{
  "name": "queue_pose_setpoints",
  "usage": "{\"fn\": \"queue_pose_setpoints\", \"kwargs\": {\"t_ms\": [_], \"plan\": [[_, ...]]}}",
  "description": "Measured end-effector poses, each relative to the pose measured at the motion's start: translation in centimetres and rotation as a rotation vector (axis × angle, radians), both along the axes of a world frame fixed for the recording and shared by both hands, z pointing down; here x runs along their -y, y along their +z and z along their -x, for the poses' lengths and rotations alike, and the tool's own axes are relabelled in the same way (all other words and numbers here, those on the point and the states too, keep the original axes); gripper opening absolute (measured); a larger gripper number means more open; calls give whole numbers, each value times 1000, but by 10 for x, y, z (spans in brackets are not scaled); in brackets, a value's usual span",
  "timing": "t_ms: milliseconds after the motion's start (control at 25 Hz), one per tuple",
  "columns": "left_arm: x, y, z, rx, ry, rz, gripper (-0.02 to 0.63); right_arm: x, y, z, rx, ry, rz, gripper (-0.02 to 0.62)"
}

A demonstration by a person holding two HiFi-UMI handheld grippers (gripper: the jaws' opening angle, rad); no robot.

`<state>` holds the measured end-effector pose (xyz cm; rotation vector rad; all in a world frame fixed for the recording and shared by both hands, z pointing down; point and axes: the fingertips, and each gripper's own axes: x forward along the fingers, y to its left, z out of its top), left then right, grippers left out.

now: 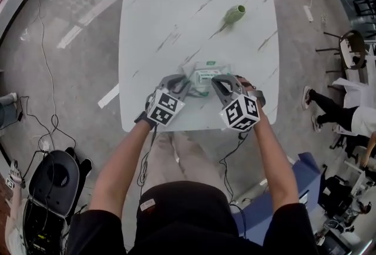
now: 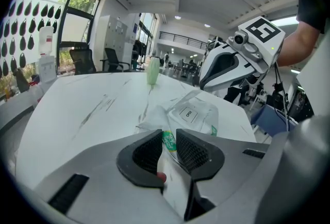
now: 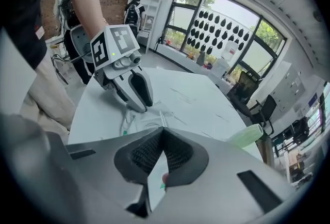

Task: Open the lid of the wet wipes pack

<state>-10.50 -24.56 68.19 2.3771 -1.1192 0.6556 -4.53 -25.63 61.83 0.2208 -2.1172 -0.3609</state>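
The wet wipes pack (image 1: 202, 76) lies crumpled near the front edge of the white marble table (image 1: 176, 13). Its white "OPEN" lid label (image 2: 188, 113) lies flat on top. My left gripper (image 1: 183, 84) is shut on the pack's near-left edge, with white and green wrapper pinched between the pads (image 2: 192, 152). My right gripper (image 1: 216, 82) is shut at the pack's right side. A thin white and green film (image 3: 154, 176) shows between its pads; I cannot tell whether it is the lid flap or the wrapper edge. Each gripper shows in the other's view: the right gripper (image 2: 227, 63) and the left gripper (image 3: 135, 91).
A green cup (image 1: 234, 13) lies on its side at the table's far right. Black equipment (image 1: 53, 180) and cables are on the floor at the left. A seated person's legs (image 1: 326, 110) and chairs (image 1: 352, 48) are at the right.
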Motion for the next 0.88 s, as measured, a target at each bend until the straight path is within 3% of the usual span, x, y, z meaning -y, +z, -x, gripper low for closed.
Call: {"fn": "queue_pose_setpoints", "kwargs": {"t_ms": [160,400,880], "plan": [[1,0,0,0,0,0,98,1,0,1,-15,-33,35,0],[-1,0,0,-5,3,-2,98,10,-5,3,29,4,110,0],[1,-1,1,-10,9,6,98,39,-12,10,96,64,130,0]]}}
